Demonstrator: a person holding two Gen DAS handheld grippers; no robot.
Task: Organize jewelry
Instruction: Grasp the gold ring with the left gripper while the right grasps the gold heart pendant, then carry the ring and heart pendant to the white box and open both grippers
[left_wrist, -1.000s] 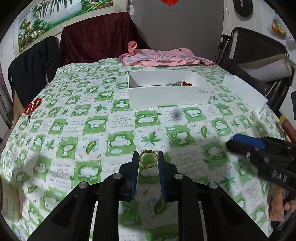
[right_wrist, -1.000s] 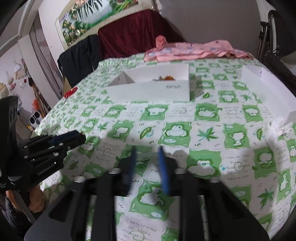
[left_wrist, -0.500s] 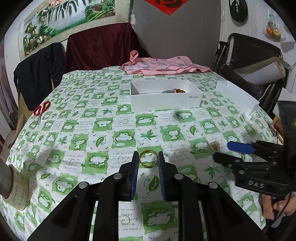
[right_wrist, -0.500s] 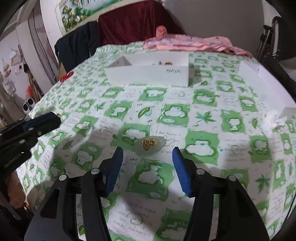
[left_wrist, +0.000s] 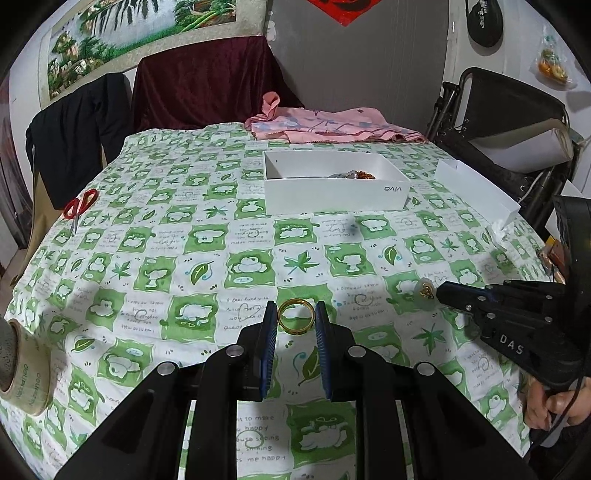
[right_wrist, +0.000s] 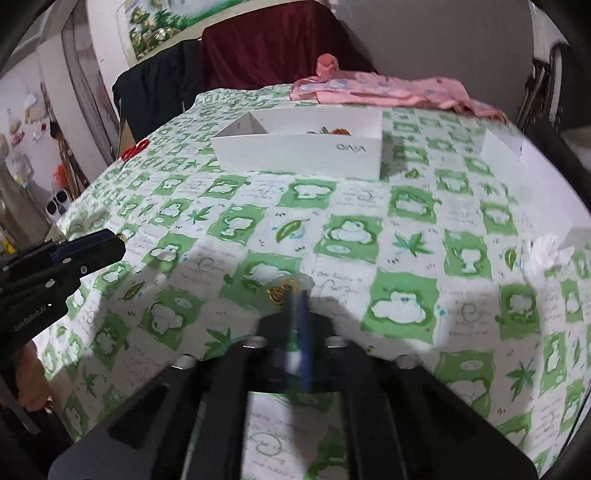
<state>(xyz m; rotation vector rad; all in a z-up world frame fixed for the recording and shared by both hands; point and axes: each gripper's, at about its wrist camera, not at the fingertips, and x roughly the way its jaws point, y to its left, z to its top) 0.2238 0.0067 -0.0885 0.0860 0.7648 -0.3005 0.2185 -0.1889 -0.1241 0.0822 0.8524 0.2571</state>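
your left gripper (left_wrist: 295, 317) pinches the stiff, slippery gold metal ring (left_wrist: 296, 316) low centre; squeeze across its rim. your right gripper (right_wrist: 297, 295) clamps the small pale pendant (right_wrist: 284, 288), fragile, mid-frame.

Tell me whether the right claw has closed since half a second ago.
Yes. The right claw was spread wide around the pale pendant on the tablecloth; now it is shut on it.

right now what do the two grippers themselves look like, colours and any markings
Both are black plastic two-finger tools with blue ribbed pads and silver rivets at the joints. The left gripper shows two wide black arms tapering to narrow fingers. The right gripper carries white "DAS" lettering on its side; a bare hand and a dark cable sit at its handle. The left one's side shows partly legible white lettering.
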